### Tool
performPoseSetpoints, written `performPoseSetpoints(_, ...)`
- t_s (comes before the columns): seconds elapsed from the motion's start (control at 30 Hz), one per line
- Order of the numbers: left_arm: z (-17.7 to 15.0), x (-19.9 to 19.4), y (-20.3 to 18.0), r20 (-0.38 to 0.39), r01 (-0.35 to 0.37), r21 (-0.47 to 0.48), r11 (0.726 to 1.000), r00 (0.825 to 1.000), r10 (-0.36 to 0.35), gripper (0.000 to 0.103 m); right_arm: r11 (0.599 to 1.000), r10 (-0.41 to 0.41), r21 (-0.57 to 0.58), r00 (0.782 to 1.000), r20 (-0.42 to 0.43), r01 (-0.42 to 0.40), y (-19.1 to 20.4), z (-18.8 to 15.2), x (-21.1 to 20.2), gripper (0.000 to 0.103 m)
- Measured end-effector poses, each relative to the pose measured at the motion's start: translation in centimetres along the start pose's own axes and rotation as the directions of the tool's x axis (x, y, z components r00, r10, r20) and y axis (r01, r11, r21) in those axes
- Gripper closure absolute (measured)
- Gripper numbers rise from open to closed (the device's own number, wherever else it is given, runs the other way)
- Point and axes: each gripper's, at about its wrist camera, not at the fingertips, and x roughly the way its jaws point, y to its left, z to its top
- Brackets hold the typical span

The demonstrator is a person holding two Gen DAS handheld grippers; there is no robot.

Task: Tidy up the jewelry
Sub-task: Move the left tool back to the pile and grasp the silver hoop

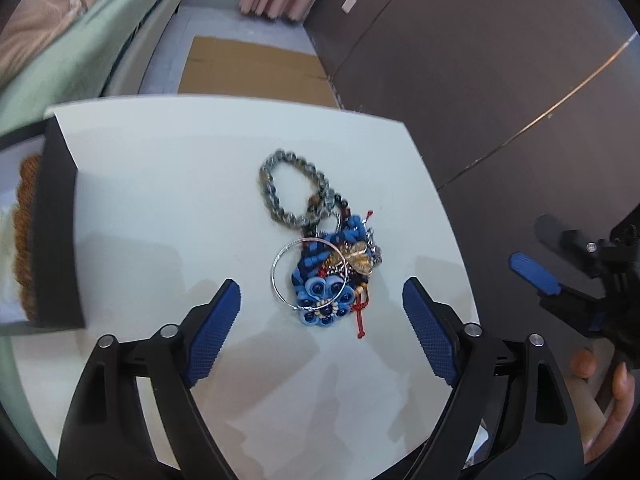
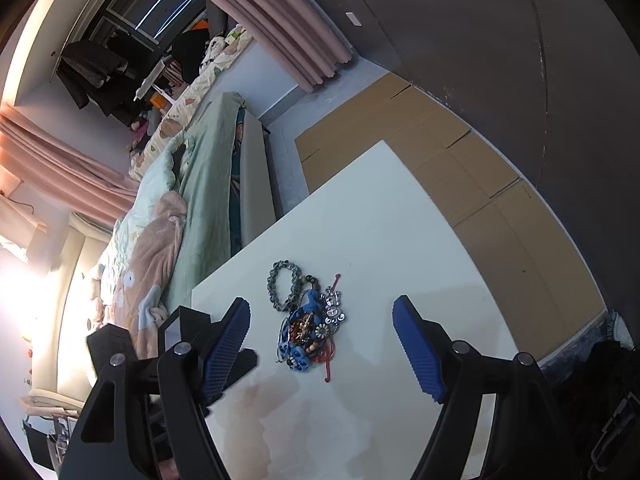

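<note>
A tangled pile of jewelry (image 1: 334, 280) lies in the middle of the white table (image 1: 160, 208): a grey bead bracelet (image 1: 280, 188), a thin silver bangle (image 1: 310, 274), blue fabric flower pieces, a gold ornament and a red cord. My left gripper (image 1: 322, 304) is open and empty, just in front of the pile. My right gripper (image 2: 320, 332) is open and empty, above the same pile (image 2: 310, 330). The grey bead bracelet (image 2: 285, 286) lies at the pile's far side. The right gripper also shows at the right edge of the left wrist view (image 1: 534, 274).
A black-walled jewelry box (image 1: 56, 232) with a brown knitted lining stands at the table's left edge. Flat cardboard (image 1: 256, 70) lies on the floor beyond the table. A bed with green bedding (image 2: 192, 184) is to the left. A dark wardrobe (image 1: 480, 80) is to the right.
</note>
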Motion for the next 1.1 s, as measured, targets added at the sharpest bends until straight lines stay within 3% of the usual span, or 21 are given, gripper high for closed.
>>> performPoseSetpoints(0.23, -0.7, 2.3, 1.1, -0.06, 0.011, -0.097, 0.995, 0.998, -0.017, 0.042, 1.0, 0.008, 0.016, 1.0, 0.015, -0.008, -0.8, 0.4, -0.6, 0.03)
performPoseSetpoints(0.53, -1.0, 2.7, 1.4, -0.038, 0.012, -0.15, 0.989, 0.999, -0.018, 0.043, 1.0, 0.009, 0.026, 1.0, 0.021, -0.01, -1.4, 0.6, -0.9, 0.03)
performPoseSetpoints(0.8, -0.4, 3.2, -0.4, -0.038, -0.056, -0.098, 0.994, 0.998, 0.052, 0.043, 1.0, -0.015, 0.028, 1.0, 0.003, 0.015, -1.7, 0.5, -0.3, 0.03)
performPoseSetpoints(0.9, -0.1, 3.1, -0.6, -0.042, -0.089, -0.088, 0.992, 0.995, 0.085, 0.054, 1.0, -0.023, 0.017, 1.0, -0.008, 0.024, -1.3, 0.3, 0.1, 0.03)
performPoseSetpoints(1.1, 0.2, 2.8, 0.3, -0.045, -0.037, -0.116, 0.993, 0.998, 0.032, 0.055, 0.999, -0.043, -0.009, 0.998, -0.038, 0.042, -0.5, -0.1, 1.4, 0.03)
